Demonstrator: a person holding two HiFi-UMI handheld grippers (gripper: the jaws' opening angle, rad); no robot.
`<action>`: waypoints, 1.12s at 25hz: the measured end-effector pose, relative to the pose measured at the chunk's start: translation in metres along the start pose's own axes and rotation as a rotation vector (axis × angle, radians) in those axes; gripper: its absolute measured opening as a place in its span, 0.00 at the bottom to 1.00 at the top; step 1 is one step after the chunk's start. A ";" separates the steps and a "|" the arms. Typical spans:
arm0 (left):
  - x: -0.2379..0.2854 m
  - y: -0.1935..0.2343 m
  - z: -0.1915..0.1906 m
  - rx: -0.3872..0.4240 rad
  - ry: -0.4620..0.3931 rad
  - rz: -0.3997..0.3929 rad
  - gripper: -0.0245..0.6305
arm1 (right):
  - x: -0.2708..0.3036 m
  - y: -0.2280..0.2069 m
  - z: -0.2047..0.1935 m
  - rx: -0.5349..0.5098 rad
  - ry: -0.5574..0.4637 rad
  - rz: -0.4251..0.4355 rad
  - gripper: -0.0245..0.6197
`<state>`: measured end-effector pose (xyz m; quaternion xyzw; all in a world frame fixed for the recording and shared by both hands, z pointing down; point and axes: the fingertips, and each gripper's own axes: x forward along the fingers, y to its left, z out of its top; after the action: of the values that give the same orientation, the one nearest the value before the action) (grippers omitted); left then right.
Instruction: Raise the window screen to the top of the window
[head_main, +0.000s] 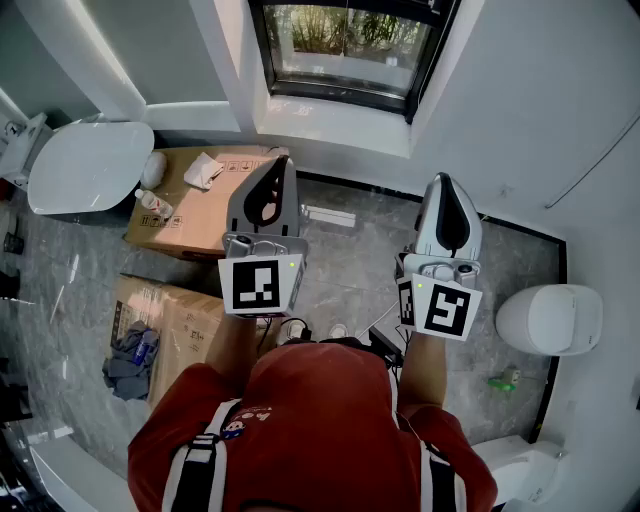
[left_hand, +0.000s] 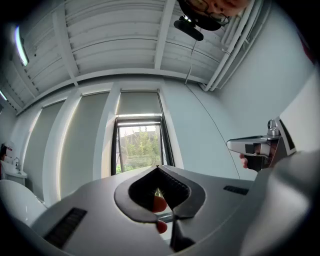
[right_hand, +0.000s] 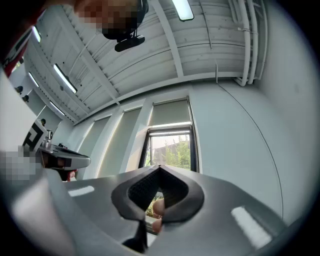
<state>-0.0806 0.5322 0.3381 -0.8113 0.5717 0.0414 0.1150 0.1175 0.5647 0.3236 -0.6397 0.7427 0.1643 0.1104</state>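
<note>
Both my tools are empty right now. The left gripper (head_main: 277, 165) has its jaws pressed together with nothing in them, and the right gripper (head_main: 447, 180) is the same, tips meeting on air. I hold them side by side in front of my chest, noses tipped a bit upward.

What matters is where the window (head_main: 345, 45) sits from there. It's straight ahead on the far wall, well apart from both tips, with open tiled floor between and a cardboard box (head_main: 200, 200) off to the left side. In the head view it lands pretty much between the two grippers, so I'd say neither hand is really nearer. Each gripper view has it dead centre, just above its own closed tips.

It's a tall, narrow, dark-framed window, long axis vertical, with greenery showing through the glass. The window screen lives in that frame, but from this far back I honestly can't pick out its rail or tell how high it sits.

My guess for the next bit: close the gap first, find the screen's lower edge, then push straight up along the frame. Two hands evenly spaced should keep it from racking sideways.
</note>
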 end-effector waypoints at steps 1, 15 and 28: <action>0.002 -0.004 0.000 0.006 0.001 0.007 0.04 | 0.000 -0.005 -0.001 0.008 -0.005 0.005 0.05; -0.003 -0.042 -0.008 0.006 0.036 0.048 0.04 | -0.031 -0.049 -0.017 0.052 0.010 -0.009 0.05; 0.030 0.018 -0.021 -0.017 0.022 0.105 0.04 | 0.023 -0.019 -0.038 0.004 0.050 0.039 0.05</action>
<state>-0.0888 0.4934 0.3496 -0.7814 0.6145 0.0432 0.0997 0.1347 0.5261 0.3482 -0.6289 0.7577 0.1491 0.0898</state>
